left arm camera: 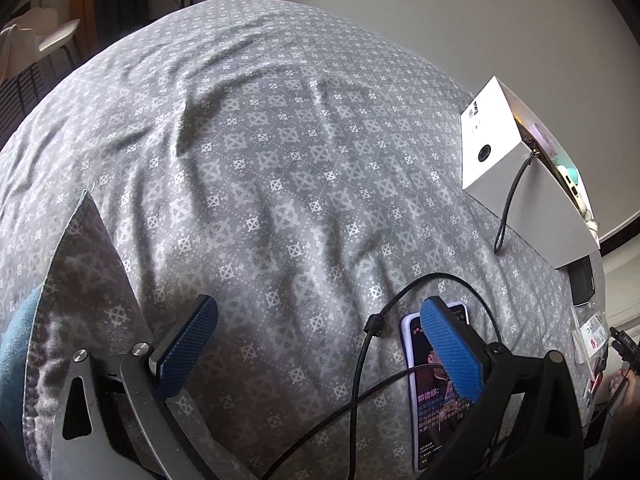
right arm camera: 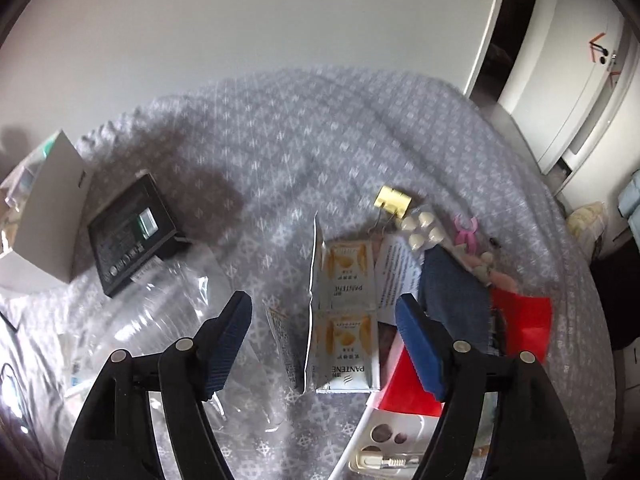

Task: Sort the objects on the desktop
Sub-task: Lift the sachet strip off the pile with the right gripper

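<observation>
In the left wrist view my left gripper [left arm camera: 320,320] is open and empty above a grey patterned bedspread [left arm camera: 260,140]. A phone [left arm camera: 436,396] with a lit screen lies under its right finger [left arm camera: 452,352], with a black cable [left arm camera: 360,360] looped over it. In the right wrist view my right gripper [right arm camera: 324,320] is open and empty above a strip of Pantene sachets [right arm camera: 348,320]. Beyond lie a yellow binder clip [right arm camera: 393,199], a blister of white pills [right arm camera: 422,227], a pink clip [right arm camera: 466,230], a red packet [right arm camera: 520,320] and a blue cloth [right arm camera: 452,292].
A white box [left arm camera: 512,176] with a cable stands at the left view's right side. In the right view a black box [right arm camera: 130,232], a white box [right arm camera: 48,208] and clear plastic wrap [right arm camera: 152,328] lie left. A white tray [right arm camera: 396,444] with small items is at bottom. A doorway [right arm camera: 560,80] is at right.
</observation>
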Available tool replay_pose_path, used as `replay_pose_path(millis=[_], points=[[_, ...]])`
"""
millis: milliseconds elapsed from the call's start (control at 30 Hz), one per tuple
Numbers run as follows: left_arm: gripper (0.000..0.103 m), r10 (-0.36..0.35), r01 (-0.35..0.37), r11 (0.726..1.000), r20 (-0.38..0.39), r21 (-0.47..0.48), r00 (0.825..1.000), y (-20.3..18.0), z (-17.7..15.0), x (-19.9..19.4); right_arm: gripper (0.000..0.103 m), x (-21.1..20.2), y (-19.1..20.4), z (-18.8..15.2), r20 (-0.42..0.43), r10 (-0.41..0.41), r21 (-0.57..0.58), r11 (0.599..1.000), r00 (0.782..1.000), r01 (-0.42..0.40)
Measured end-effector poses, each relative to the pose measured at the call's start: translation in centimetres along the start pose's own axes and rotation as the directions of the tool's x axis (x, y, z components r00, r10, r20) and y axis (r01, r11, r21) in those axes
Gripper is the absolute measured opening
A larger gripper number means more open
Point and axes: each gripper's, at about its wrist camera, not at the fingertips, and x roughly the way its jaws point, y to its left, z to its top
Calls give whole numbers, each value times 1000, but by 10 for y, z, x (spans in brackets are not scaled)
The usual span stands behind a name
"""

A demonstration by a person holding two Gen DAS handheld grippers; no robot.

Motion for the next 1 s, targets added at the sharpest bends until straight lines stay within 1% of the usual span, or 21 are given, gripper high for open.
replay_pose_path(millis=[33,67,100,133,167,200,233,300,333,400,467,500,533,600,667,700,767,800,867,933,1000], points=[[102,10,-10,1000,-6,7,1000,-1,0,2,74,12,-1,0,-32,-40,-14,999,999,40],[102,20,-20,1000,-11,16,1000,-3,-1,4,72,25,-2,-1,-58,-63,-20,998,996,62],[102,30,-30,999,-16,26,999,-5,-2,5,63,35,-3,-3,-73,-46,-14,999,996,45],[102,40,-39,999,-20,35,999,-6,-3,7,57,43,-4,-5,-83,-12,-7,1000,996,12],[102,51,-50,998,-23,45,998,-9,-3,8,38,52,-4,-7,-100,1,-7,1000,995,-2],[102,60,-59,997,-26,53,998,-10,-4,10,17,60,-2,-9,-116,-9,-17,1000,993,7],[102,68,-66,996,-28,60,997,-11,-4,11,11,67,-2,-11,-125,-10,-20,1000,992,7],[102,78,-76,995,-33,69,996,-13,-4,13,2,68,-2,-12,-105,-6,-10,1000,994,5],[102,81,-79,994,-35,73,996,-14,-4,14,2,65,-3,-11,-92,1,2,1000,996,-1],[102,82,-79,994,-33,79,996,-15,-4,14,2,48,-8,-10,-37,48,58,997,998,-46],[102,73,-71,994,-29,79,997,-15,-4,13,2,21,-13,-6,36,104,97,990,994,-107],[102,65,-63,995,-28,75,997,-14,-4,12,2,3,-13,-4,75,134,102,985,988,-141],[102,56,-54,996,-26,71,998,-14,-4,11,2,-16,-11,-1,114,173,96,978,978,-184],[102,38,-36,997,-22,61,999,-13,-3,10,1,-54,2,5,178,221,56,971,959,-234],[102,21,-21,998,-11,53,1000,-11,-2,7,2,-89,19,13,228,276,11,958,934,-286],[102,18,-17,999,-3,51,1000,-11,-2,5,2,-111,32,16,256,320,-16,945,912,-327],[102,23,-24,999,20,48,1000,-9,-1,2,2,-143,62,23,282,395,-69,917,874,-392],[102,29,-31,999,31,43,999,-6,0,0,2,-161,83,26,288,436,-109,899,853,-423],[102,46,-47,999,48,26,998,0,0,-2,2,-188,123,27,284,502,-176,865,816,-471],[102,74,-74,997,57,1,996,8,1,-3,2,-210,172,27,255,581,-237,813,773,-532],[102,90,-88,996,60,-33,994,19,1,-3,2,-225,226,26,205,664,-295,743,719,-601]])
